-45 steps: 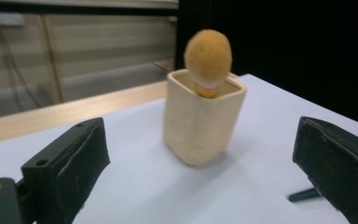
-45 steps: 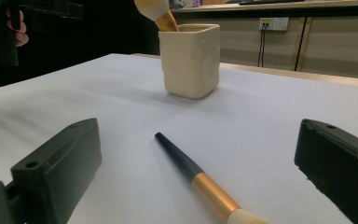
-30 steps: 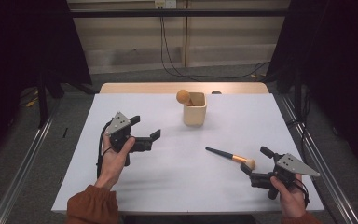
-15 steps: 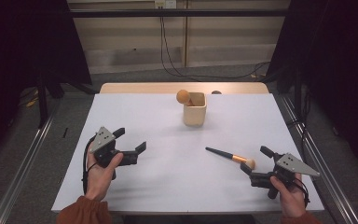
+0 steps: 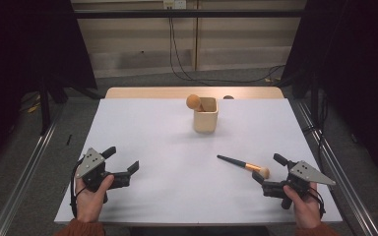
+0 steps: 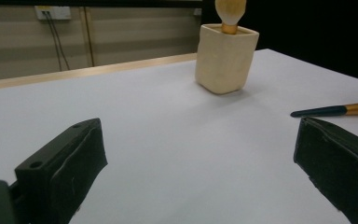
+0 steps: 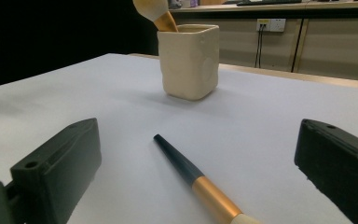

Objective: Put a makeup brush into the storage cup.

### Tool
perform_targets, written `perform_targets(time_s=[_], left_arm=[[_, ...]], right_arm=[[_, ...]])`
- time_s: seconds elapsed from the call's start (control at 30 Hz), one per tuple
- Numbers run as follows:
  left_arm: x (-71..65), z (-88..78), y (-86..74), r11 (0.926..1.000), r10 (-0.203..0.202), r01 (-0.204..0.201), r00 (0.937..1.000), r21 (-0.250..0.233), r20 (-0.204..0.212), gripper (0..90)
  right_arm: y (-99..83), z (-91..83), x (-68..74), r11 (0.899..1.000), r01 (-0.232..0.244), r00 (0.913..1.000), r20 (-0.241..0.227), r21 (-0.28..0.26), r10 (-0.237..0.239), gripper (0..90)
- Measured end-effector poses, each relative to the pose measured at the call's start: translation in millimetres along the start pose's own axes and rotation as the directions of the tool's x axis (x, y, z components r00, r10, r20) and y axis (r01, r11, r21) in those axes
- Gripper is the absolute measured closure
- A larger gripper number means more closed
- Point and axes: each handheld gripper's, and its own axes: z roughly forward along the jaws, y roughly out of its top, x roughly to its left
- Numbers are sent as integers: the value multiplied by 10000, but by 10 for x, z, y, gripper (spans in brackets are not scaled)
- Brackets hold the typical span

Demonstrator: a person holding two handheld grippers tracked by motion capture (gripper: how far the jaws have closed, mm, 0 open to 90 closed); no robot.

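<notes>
Brush (image 5: 243,165) flat on table (image 5: 147,128), between right gripper (image 5: 271,173) jaws, both grippers spread wide and empty. Best closed squarely on dark handle, lifted level, then tipped upright over cream holder (image 5: 205,115).

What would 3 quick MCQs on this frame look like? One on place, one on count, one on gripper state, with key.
1. Where does the loose brush lie?
A. On the table by the right gripper
B. Inside the cup
C. Under the left gripper

2. How many brushes are there in all?
A. One
B. Two
C. Four

3. How do the jaws of the left gripper stand?
A. Shut on a brush
B. Shut on nothing
C. Open, holding nothing

Key: 1 A, it lies flat just ahead of the right gripper. 2 B, one on the table, one upright in the cup. 3 C, the left gripper view shows bare table between wide jaws.
</notes>
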Motion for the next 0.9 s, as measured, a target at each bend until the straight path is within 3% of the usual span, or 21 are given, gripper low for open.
perform_targets(time_s=[0.07,0.2,0.4,0.53,0.6,0.9], left_arm=[[-21,-17,-14,9999,-141,141,9999,-58,-42,20],[-66,-37,-57,9999,129,-131,9997,-95,-214,20],[-48,-67,-115,9997,-236,236,9994,-31,-241,22],[-16,-95,-130,9999,-126,121,9987,-96,-497,25],[1,-100,-145,9996,-276,275,9987,-24,-432,26],[-16,-140,-157,9997,-233,233,9993,-3,-296,26]], right_arm=[[-5,3,-7,10000,9,10000,18,38,-9,1],[1,-8,-7,10000,-41,10000,2,-31,41,1],[1,-26,-23,10000,-44,10000,-13,-76,44,1],[4,-36,-28,10000,16,10000,-66,-88,-17,1],[9,-30,-31,9999,-68,9999,-107,-118,66,1],[59,0,-56,9994,-204,9998,3,-289,204,0]])
